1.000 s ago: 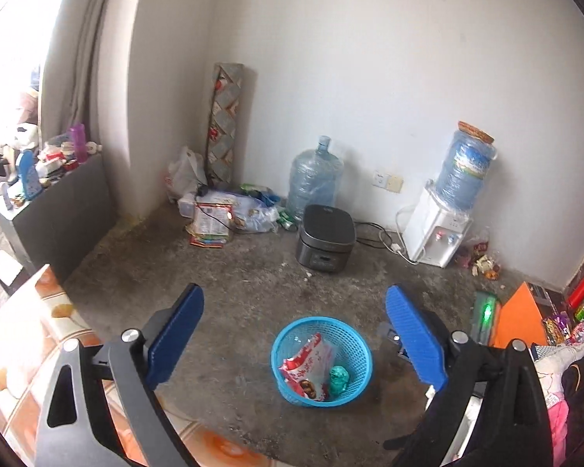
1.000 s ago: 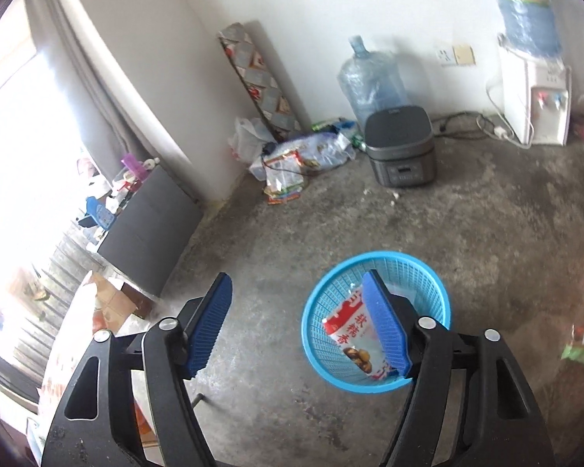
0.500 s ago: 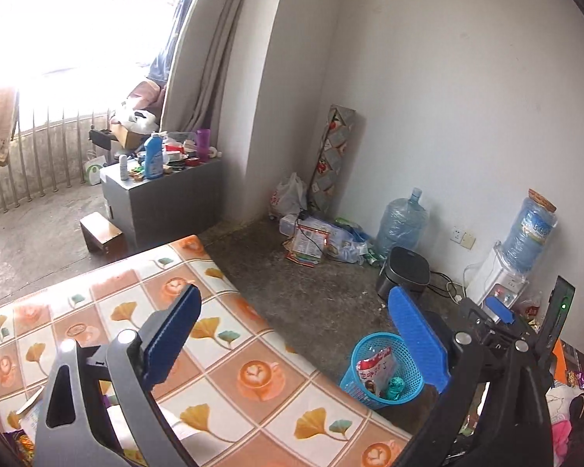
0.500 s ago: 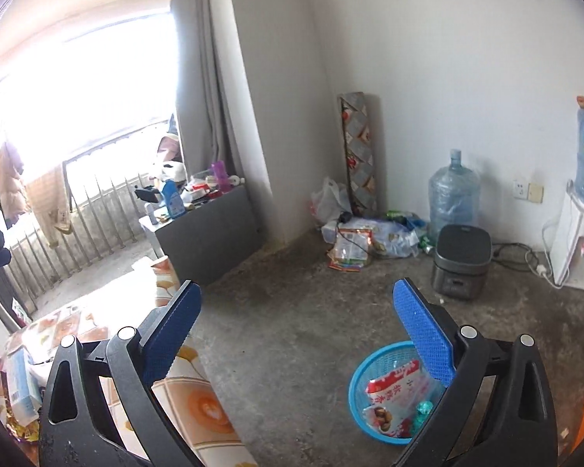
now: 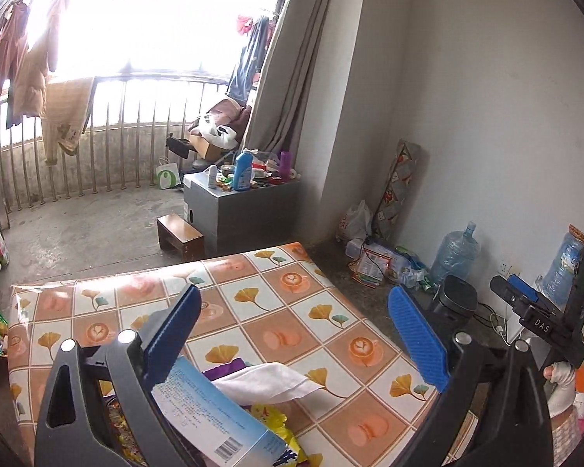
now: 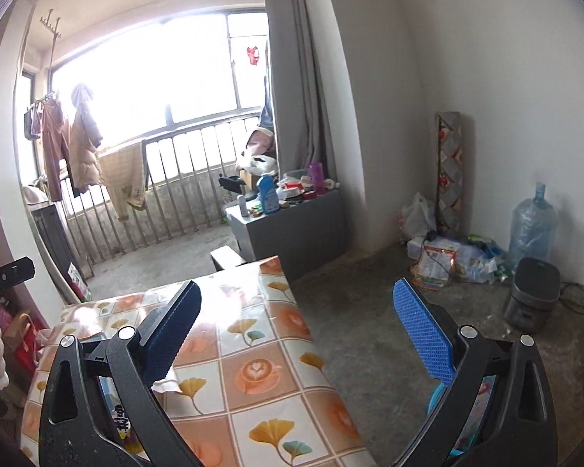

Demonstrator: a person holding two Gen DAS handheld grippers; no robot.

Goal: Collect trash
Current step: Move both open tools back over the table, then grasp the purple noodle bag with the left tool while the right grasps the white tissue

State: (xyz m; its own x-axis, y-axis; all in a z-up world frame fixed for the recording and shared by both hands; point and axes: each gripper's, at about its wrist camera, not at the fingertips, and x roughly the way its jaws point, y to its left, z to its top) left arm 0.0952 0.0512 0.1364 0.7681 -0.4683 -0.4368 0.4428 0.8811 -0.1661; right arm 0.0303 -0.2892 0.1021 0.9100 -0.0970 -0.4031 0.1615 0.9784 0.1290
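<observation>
Blue pads of the right gripper (image 6: 296,330) have just been opening and stand wide, empty; the left gripper (image 5: 292,338) gapes empty too. Both face the tablecloth-covered table (image 5: 331,311), where wrappers (image 5: 276,424) and a tissue box (image 5: 214,412) lie at its near edge. Judged step: reaching for the next wrapper; basket (image 6: 436,397) on the floor below right

Left wrist view sits low and close over the table (image 5: 292,311), looking slightly down across its patterned cloth toward the balcony railing (image 5: 97,148) and grey cabinet (image 5: 241,210). Right wrist view sits off the table's (image 6: 261,369) right edge, a bit higher, facing the same way, half over bare floor (image 6: 370,311). Both share the table, cabinet (image 6: 292,229), railing (image 6: 183,202), curtain (image 5: 292,78) and water jug (image 6: 531,222).
</observation>
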